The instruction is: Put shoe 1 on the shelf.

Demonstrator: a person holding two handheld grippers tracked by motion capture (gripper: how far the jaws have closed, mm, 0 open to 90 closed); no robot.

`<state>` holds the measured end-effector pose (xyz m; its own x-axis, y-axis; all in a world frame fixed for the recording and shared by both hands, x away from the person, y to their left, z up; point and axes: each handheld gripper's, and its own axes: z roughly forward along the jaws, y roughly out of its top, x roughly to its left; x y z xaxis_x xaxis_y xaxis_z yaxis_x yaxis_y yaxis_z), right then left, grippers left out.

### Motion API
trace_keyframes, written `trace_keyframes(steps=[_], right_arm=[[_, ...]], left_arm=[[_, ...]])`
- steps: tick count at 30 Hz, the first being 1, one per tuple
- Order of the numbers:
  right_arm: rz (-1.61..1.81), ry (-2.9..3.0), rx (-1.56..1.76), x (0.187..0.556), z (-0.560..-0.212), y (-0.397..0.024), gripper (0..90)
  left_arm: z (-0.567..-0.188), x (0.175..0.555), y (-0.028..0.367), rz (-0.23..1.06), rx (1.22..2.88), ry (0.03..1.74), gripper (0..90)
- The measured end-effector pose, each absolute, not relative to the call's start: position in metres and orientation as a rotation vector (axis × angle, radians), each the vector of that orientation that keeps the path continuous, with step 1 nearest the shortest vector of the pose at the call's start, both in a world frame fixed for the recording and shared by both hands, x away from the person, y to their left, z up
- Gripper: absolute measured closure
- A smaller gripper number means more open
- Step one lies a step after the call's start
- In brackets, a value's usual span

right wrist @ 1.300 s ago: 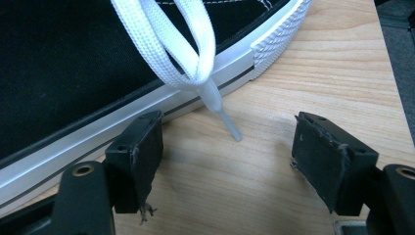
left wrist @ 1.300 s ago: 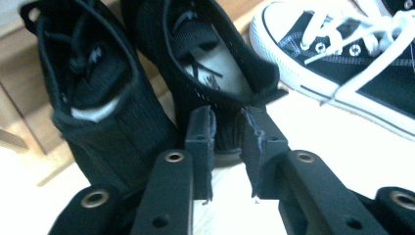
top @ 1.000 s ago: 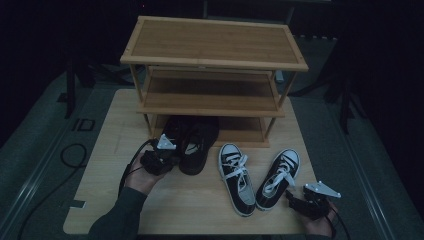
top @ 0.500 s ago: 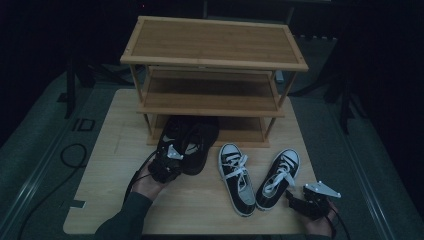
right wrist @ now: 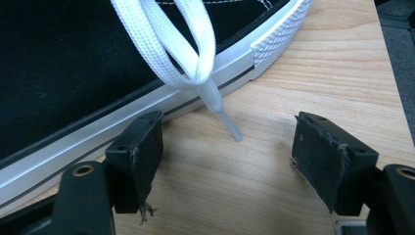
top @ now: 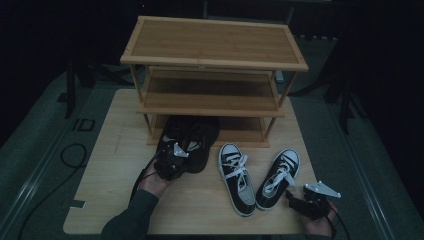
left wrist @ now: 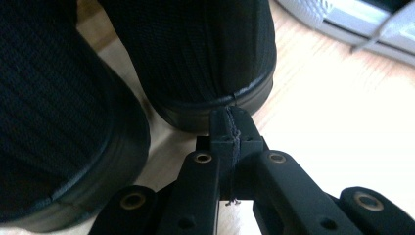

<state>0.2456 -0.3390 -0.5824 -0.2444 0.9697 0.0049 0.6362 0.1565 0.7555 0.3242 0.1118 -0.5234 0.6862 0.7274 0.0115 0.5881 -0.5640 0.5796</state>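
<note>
Two black shoes [top: 172,135] [top: 204,144] stand side by side in front of the wooden shoe rack [top: 215,47], toes under its lowest shelf. My left gripper [top: 175,160] is at their heels. In the left gripper view it [left wrist: 230,134] is shut, tips against the heel rim of the right black shoe [left wrist: 205,54], with the other black shoe [left wrist: 58,122] to the left. Two black-and-white sneakers [top: 237,177] [top: 277,176] lie nearer the front. My right gripper [top: 296,200] [right wrist: 230,147] stands open beside the right sneaker [right wrist: 73,73], a white lace tip [right wrist: 230,128] hanging between its jaws.
The rack's middle shelf [top: 212,95] and top are bare. The wooden table [top: 120,150] has free room at front left. A black cable [top: 70,155] loops on the grey floor to the left. The table's front edge lies just behind both hands.
My left gripper has moved forward and right, from the table left of the black shoes up against their heels. The right gripper and the sneakers have stayed put.
</note>
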Motion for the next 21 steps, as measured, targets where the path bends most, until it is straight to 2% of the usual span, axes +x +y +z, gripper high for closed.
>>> trace_keyframes(steps=[1,15,21], right_arm=[[0.894,1.948,1.522,0.246,-0.582,-0.339,27.0],[0.894,1.949,1.522,0.246,-0.582,-0.339,27.0],[0.894,1.948,1.522,0.246,-0.582,-0.339,27.1]], left_arm=[[-0.521,0.324,0.107,0.402,2.371,0.999,90.0],[-0.511,0.34,0.073,0.437,2.358,0.955,90.0],[-0.51,0.348,0.064,0.527,2.358,0.991,90.0]])
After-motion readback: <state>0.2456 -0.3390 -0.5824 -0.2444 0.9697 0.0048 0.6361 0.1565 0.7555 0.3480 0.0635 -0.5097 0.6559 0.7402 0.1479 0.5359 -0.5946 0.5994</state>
